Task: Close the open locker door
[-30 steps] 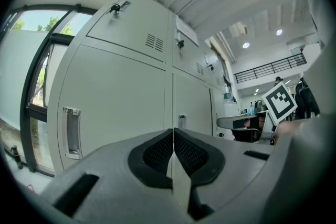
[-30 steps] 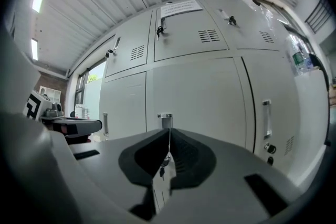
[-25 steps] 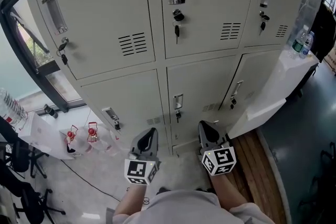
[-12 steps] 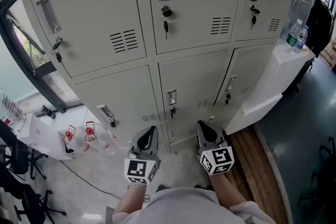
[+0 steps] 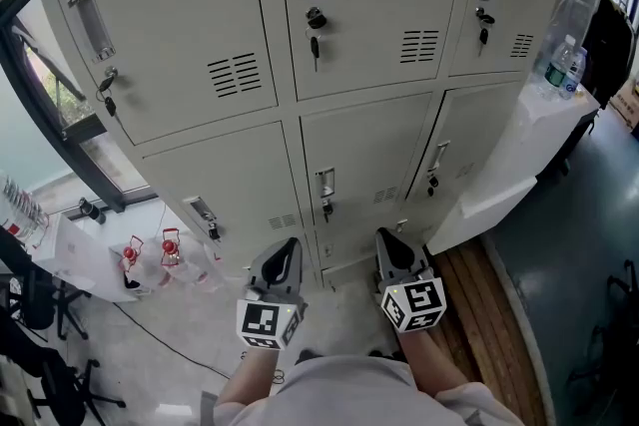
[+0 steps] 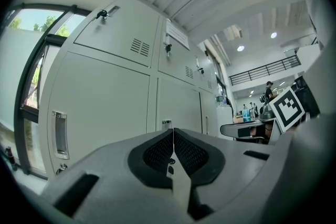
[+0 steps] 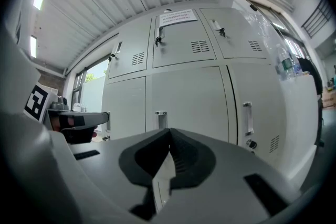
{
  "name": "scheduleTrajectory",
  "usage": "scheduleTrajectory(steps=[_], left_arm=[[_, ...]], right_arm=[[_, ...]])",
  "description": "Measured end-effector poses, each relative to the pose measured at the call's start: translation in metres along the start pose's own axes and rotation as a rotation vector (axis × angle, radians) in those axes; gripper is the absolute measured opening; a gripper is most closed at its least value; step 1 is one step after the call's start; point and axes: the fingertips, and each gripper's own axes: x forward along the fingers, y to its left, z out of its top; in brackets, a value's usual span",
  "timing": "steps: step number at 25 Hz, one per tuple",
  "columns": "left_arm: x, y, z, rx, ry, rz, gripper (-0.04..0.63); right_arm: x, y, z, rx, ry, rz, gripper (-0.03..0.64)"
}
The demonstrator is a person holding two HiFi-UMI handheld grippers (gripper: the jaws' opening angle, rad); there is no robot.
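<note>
**Bank of lockers, seen from a standing position.** Every door of the locker bank [image 5: 240, 5] that shows lies flush with its neighbours. Only the middle-row door [image 5: 469, 140] at 3 o'clock shows a darker seam, too faint to call ajar. The scene fits either a door already shut or an open one outside the views, so no step can be assigned. At 6 o'clock, the left gripper [image 5: 284, 252] and right gripper [image 5: 391, 244] are held low, side by side. Both point toward 12 o'clock, jaws pressed together on nothing.

Clear air runs up to the pale grey metal locker bank [image 5: 369, 155]; a white surface [image 5: 519, 165] carrying clear plastic bottles [image 5: 559, 70] crowds its right side.
</note>
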Motion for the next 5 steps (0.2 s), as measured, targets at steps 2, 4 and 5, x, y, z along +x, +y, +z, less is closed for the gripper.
scheduleTrajectory(steps=[2,4,5], left_arm=[[0.0008,-0.0008,-0.0003,0.001,0.000,-0.001,0.011],[0.0014,-0.0018,-0.0009,0.002,0.001,-0.001,0.011],[0.0017,-0.0022,-0.0012,0.003,0.001,-0.001,0.009]], right_arm=[[0.0003,0.0000,0.0004,-0.002,-0.002,0.001,0.012],[0.0005,0.0000,0.0004,-0.003,-0.003,0.004,0.012],[0.0005,0.0001,0.0003,-0.003,-0.003,0.006,0.012]])
